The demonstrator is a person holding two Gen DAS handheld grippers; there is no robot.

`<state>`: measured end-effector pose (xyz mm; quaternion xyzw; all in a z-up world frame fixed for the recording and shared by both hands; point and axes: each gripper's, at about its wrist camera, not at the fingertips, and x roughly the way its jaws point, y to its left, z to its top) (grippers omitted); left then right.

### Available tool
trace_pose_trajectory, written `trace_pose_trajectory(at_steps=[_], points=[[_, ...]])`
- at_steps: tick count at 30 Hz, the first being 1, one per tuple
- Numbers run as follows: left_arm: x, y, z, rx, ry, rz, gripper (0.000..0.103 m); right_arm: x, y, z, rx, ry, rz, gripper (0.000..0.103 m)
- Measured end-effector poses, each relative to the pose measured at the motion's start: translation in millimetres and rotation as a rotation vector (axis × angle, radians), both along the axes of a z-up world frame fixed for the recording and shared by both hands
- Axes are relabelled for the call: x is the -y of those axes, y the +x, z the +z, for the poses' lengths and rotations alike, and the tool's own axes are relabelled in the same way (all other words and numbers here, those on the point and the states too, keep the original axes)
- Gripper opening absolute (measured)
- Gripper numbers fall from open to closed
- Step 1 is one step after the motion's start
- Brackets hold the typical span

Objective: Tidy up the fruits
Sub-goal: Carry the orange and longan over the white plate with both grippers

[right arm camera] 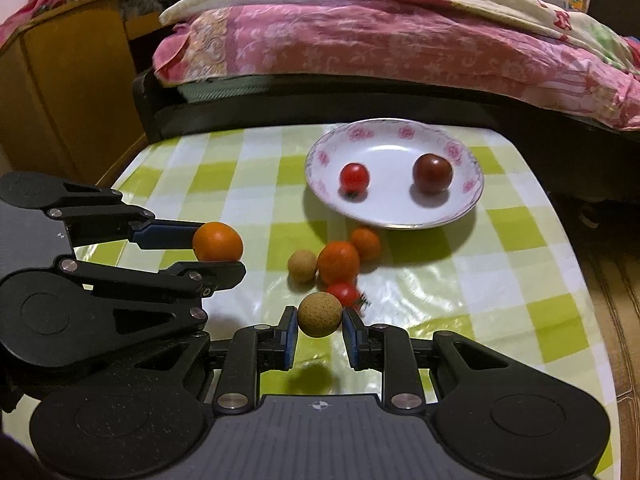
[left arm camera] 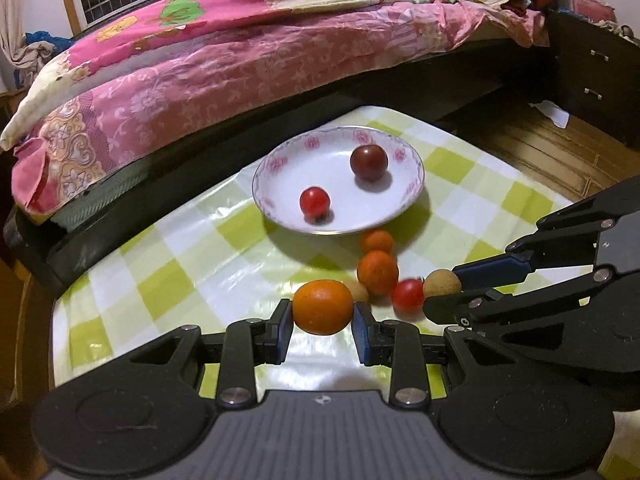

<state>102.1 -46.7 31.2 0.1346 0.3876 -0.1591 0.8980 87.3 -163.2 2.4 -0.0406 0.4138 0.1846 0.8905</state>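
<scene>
Nearest the left wrist camera, the left gripper (left arm camera: pixel 322 314) is clamped on an orange (left arm camera: pixel 322 306), its blue pads pressing the fruit's two sides; the right wrist view shows that orange (right arm camera: pixel 218 241) carried clear of the checked tablecloth (right arm camera: pixel 440 300). Beside it, the right gripper (right arm camera: pixel 320 330) pinches a tan round fruit (right arm camera: pixel 320 314), possibly a longan, though blur and the fisheye make the kind uncertain, and a shadow on the cloth beneath suggests it too is lifted. Just beyond both tools lies the loose cluster not yet sorted: a cherry tomato (right arm camera: pixel 343 293), a second tan fruit (right arm camera: pixel 302 266), a larger tangerine (right arm camera: pixel 338 262) and a smaller tangerine (right arm camera: pixel 365 243), packed close or touching. Farther on, past that cluster, sits the flowered plate (right arm camera: pixel 466 208), already holding a small red tomato (right arm camera: pixel 354 176) and a darker tomato (right arm camera: pixel 433 173) set apart from each other. The relation that matters is that the plate lies straight ahead and slightly right of both grippers, with the cluster directly in between, so either load would probably need to travel over the fruits rather than through them. The right gripper looks the nearer to the plate's near rim; the left would cross more cloth. The round fruits have no long axis to align, and may roll on release.
</scene>
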Motion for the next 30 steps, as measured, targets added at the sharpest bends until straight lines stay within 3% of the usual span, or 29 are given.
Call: trace_pose_trajectory(at_steps=[18,30], points=[[12,94,4,0.021,-0.052,0.008,0.039,14,77,10,0.044,-0.009,-0.104,0.021],[21,128,-10,0.007,-0.053,0.008,0.039,24,118,-2,0.035,-0.005,-0.129,0.022]])
